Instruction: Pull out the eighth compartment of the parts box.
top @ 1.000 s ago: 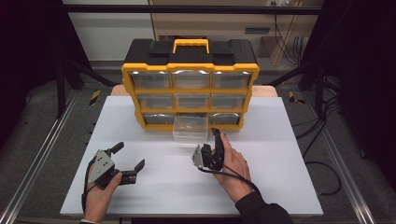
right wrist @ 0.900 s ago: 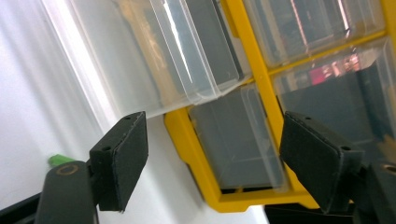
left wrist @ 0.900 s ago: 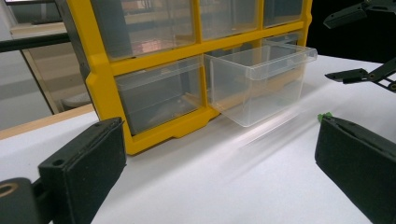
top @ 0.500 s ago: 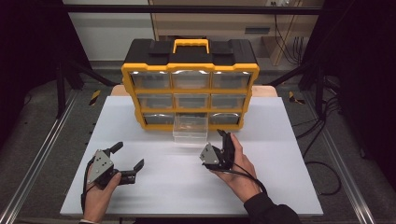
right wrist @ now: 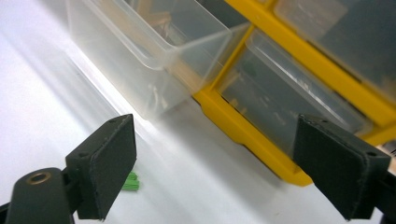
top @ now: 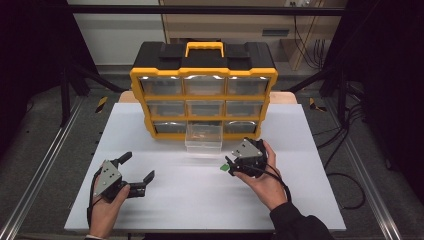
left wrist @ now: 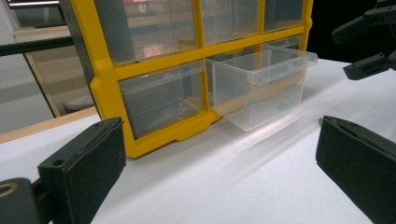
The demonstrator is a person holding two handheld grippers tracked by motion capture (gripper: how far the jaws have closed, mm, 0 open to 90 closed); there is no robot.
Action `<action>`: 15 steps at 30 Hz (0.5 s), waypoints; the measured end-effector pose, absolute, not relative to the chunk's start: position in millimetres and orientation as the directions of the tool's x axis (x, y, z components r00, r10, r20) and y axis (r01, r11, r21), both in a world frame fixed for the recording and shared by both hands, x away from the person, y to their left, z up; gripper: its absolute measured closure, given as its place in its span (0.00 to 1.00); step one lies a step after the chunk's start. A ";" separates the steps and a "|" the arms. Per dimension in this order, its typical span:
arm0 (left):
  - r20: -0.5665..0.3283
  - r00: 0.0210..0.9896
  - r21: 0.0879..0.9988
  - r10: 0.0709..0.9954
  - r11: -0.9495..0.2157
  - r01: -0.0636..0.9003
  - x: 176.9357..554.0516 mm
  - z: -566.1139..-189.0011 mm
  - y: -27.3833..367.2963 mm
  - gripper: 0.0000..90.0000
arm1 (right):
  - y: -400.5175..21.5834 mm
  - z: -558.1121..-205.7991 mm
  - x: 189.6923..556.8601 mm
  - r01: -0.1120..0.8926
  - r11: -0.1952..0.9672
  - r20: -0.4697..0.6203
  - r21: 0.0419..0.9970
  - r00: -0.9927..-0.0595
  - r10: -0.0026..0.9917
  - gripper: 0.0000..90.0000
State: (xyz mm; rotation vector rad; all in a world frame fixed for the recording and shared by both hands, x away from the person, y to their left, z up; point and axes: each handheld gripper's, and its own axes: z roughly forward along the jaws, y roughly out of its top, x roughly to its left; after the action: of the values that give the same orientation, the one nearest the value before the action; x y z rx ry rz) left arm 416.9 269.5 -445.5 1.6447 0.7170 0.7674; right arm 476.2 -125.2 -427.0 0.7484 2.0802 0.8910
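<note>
A person's left gripper (top: 134,171) rests low on the white table (top: 165,200), jaws spread wide and holding nothing, pointed toward the yellow-and-black drawer organizer (top: 204,85) at the back. In the left gripper view the cabinet's yellow frame and clear bins loom ahead.

At the center, the clear plastic drawer (top: 204,137) of the bottom row's middle slot stands pulled partway out over the table, its front lip free and small brownish parts faintly visible inside; what they are cannot be told.

Just right of the drawer's front, the right gripper (top: 229,167) hovers over the table. Its jaws have just been opening and now stand well apart with nothing between them. A small green piece (top: 222,169) lies on the table right by its left jaw; in the right gripper view the green piece (right wrist: 130,182) peeks out from behind the pad.

The likely next move is picking up that piece and dropping it into the open drawer. The risks are plain. The piece is tiny and lies flat, so jaws coming down off-center could flick it away across the smooth table or pinch only air. Approaching from the drawer side could also knock the light drawer, pushing it askew or back into its slot. A release short of the drawer's rim would drop the piece outside.
</note>
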 end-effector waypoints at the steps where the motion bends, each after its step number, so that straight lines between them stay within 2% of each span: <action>1: 0.114 0.603 0.980 0.790 -0.187 0.060 416.9 -445.5 269.3 0.01 | -128.5 -427.7 479.3 0.224 0.578 -0.379 0.785 -0.563 0.734 0.15; 8: 0.115 0.607 0.979 0.786 -0.192 0.063 416.5 -446.2 267.6 0.01 | -137.8 -425.3 481.0 0.274 0.530 -0.314 0.802 -0.561 0.766 0.14; 15: 0.121 0.609 0.977 0.784 -0.203 0.068 418.0 -446.7 268.0 0.01 | -147.6 -428.2 483.7 0.287 0.516 -0.296 0.807 -0.560 0.774 0.14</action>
State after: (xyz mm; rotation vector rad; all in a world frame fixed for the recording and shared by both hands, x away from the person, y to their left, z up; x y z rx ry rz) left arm 418.0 268.0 -446.7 1.6657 0.7135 0.7633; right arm 483.7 -147.6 -428.2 0.8613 2.0995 0.9524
